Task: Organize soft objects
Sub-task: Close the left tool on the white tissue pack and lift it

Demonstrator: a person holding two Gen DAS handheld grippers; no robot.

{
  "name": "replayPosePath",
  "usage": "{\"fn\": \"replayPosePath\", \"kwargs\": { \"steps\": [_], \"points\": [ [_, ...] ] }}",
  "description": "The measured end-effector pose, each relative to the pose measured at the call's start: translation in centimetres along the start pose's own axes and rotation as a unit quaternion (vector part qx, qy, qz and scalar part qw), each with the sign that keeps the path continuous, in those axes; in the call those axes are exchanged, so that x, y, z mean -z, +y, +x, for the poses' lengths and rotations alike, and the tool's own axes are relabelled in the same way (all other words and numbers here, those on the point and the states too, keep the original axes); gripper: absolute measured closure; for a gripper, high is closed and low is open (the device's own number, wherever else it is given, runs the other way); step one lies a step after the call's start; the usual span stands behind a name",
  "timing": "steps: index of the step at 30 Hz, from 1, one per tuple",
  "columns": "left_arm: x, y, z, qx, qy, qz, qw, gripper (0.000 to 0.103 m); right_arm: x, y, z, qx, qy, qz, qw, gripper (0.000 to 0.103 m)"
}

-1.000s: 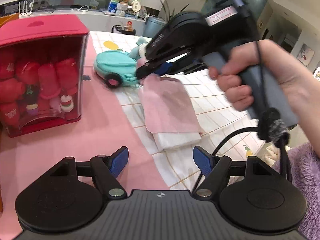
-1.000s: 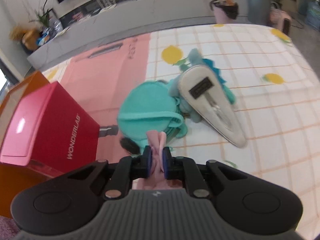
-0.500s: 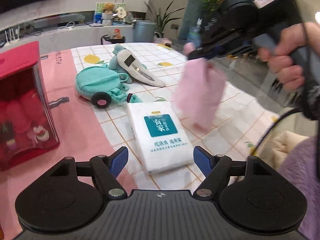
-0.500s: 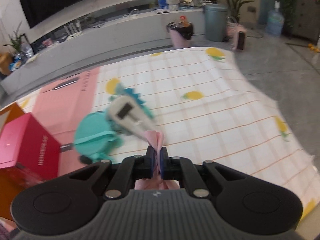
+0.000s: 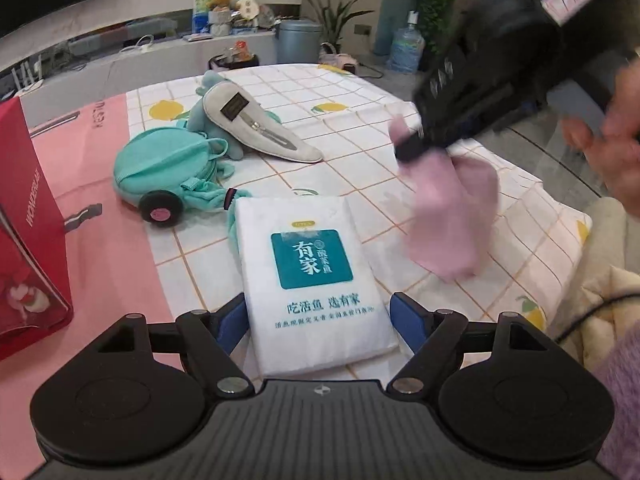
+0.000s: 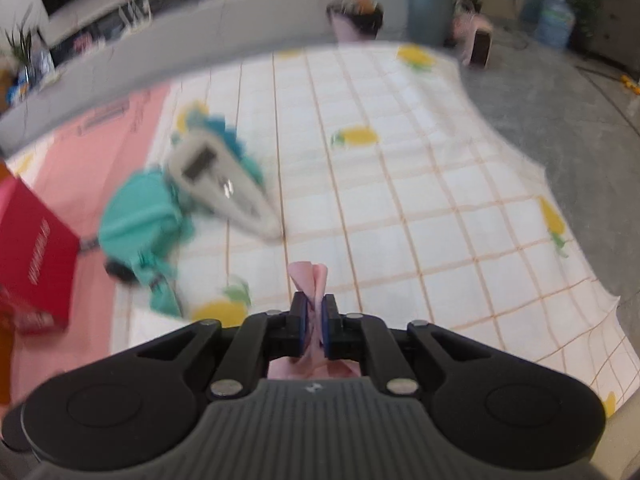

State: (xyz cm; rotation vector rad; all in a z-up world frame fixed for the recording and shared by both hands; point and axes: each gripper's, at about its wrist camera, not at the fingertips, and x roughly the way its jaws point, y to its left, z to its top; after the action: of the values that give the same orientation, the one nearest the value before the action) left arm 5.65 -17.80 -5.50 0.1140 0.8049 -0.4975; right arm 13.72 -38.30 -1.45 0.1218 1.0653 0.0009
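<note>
Soft pink cloth (image 5: 452, 216) — glossy white packet (image 5: 312, 280)

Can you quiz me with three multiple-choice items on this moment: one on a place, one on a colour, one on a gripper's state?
1. Where does the white packet lie?
A. On the checked cloth, between the open left gripper's fingers
B. On top of the red box
C. On the floor

2. What colour is the round bag?
A. Yellow
B. Teal
C. Black

3. What is the right gripper doing?
A. Standing open and empty
B. Clamping the packet
C. Pinching the pink cloth

Answers: 1 A, the packet rests flat on the tablecloth with a blue finger on each side. 2 B, its fabric is teal, with a black wheel. 3 C, pink folds stick out between the closed fingers.
</note>
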Motion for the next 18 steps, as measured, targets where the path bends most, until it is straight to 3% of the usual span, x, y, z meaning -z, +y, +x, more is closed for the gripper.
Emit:
{"fn": "replayPosePath", "kwargs": {
  "steps": [1,2,3,4,9,13,15,17,18],
  "points": [
    [-0.1,-0.2,0.2,-0.007,-0.002,0.001,1.0000,0.012,0.1,0.0,0.6,0.005,0.014,-0.003,1.000,0.091],
    [-0.2,-0.3,0.3,-0.011,-0.002,0.003,0.9999,0.012,0.2,-0.1,1.0,0.014,0.023,-0.001,1.000,0.068],
    [-0.2,-0.4,0.3,-0.014,-0.004,0.003,0.9999,0.015,0.3,-0.2,1.3,0.022,0.032,-0.001,0.999,0.033],
    [-0.2,-0.5,0.3,-0.016,-0.007,0.005,0.9998,0.017,0.4,-0.3,1.5,0.027,0.044,-0.001,0.999,0.022],
    [0.2,-0.5,-0.1,-0.015,-0.011,0.013,0.9997,0.023,1.3,0.1,1.6,0.027,0.071,-0.038,0.996,0.017],
    [0.6,-0.4,-0.6,-0.012,-0.016,0.019,0.9996,0.026,2.0,-0.1,2.7,0.094,0.104,-0.060,0.988,0.014],
    [0.6,-0.3,-0.8,-0.006,-0.018,0.019,0.9996,0.027,2.4,-0.8,3.4,0.100,0.125,-0.056,0.985,0.009],
    [0.5,-0.3,-0.9,-0.004,-0.018,0.018,0.9997,0.028,2.2,-2.1,3.6,0.084,0.130,-0.021,0.988,0.014],
    [0.4,-0.3,-1.0,-0.006,-0.018,0.016,0.9997,0.028,2.2,-2.4,3.5,0.078,0.128,-0.014,0.989,0.024]
  ]
}}
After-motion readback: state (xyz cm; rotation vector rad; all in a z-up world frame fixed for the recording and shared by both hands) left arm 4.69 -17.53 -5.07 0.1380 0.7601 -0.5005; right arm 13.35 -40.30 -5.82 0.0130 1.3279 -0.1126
